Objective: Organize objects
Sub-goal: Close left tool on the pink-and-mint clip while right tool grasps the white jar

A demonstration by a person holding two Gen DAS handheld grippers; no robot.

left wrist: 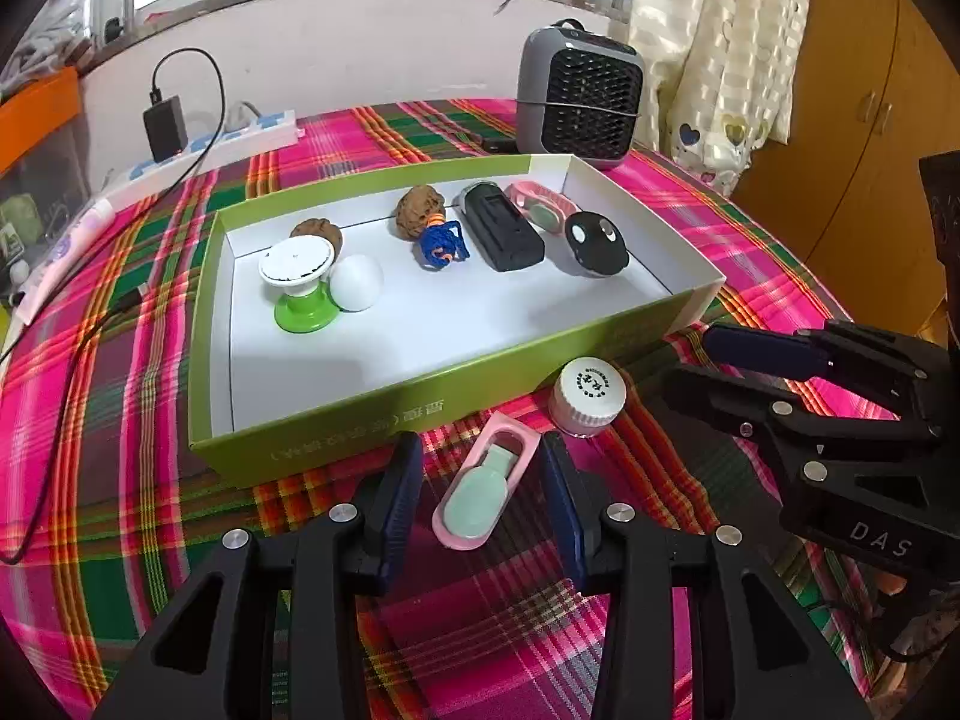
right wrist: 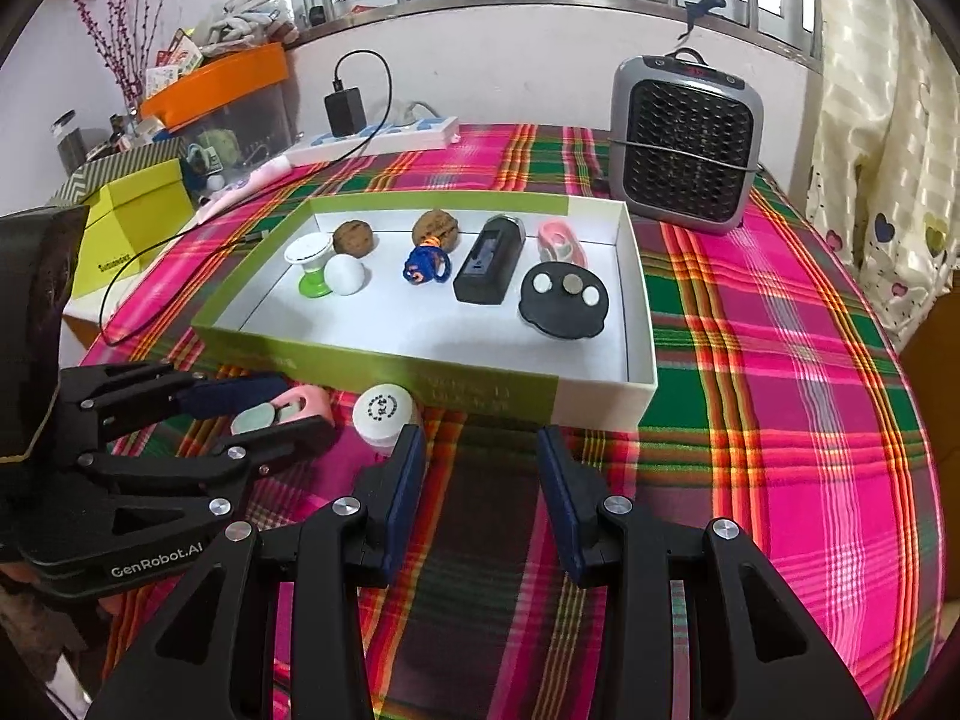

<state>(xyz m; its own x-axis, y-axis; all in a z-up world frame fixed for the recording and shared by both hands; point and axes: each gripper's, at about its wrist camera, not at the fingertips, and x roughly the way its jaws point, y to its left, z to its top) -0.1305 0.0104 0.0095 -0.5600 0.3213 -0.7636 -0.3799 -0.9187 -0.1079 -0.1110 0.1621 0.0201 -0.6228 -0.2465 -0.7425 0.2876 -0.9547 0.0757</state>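
A pink-and-mint clip (left wrist: 480, 489) lies on the plaid cloth just in front of the green tray (left wrist: 420, 384). My left gripper (left wrist: 483, 468) is open and straddles the clip, one blue pad on each side with a thin gap. In the right wrist view the left gripper (right wrist: 294, 411) shows at the left with the clip (right wrist: 300, 405) between its fingers. A small white-capped jar (left wrist: 588, 396) stands right of the clip. My right gripper (right wrist: 480, 462) is open over bare cloth, beside the jar (right wrist: 384, 411), with nothing between its fingers.
The tray (right wrist: 480, 384) holds two walnuts, a white-and-green suction knob (left wrist: 297, 282), a white ball, a blue cord charm, a black device (left wrist: 504, 228), a second pink clip and a black disc (left wrist: 597, 243). A grey heater (left wrist: 579, 96) and a power strip (left wrist: 228, 138) stand behind it.
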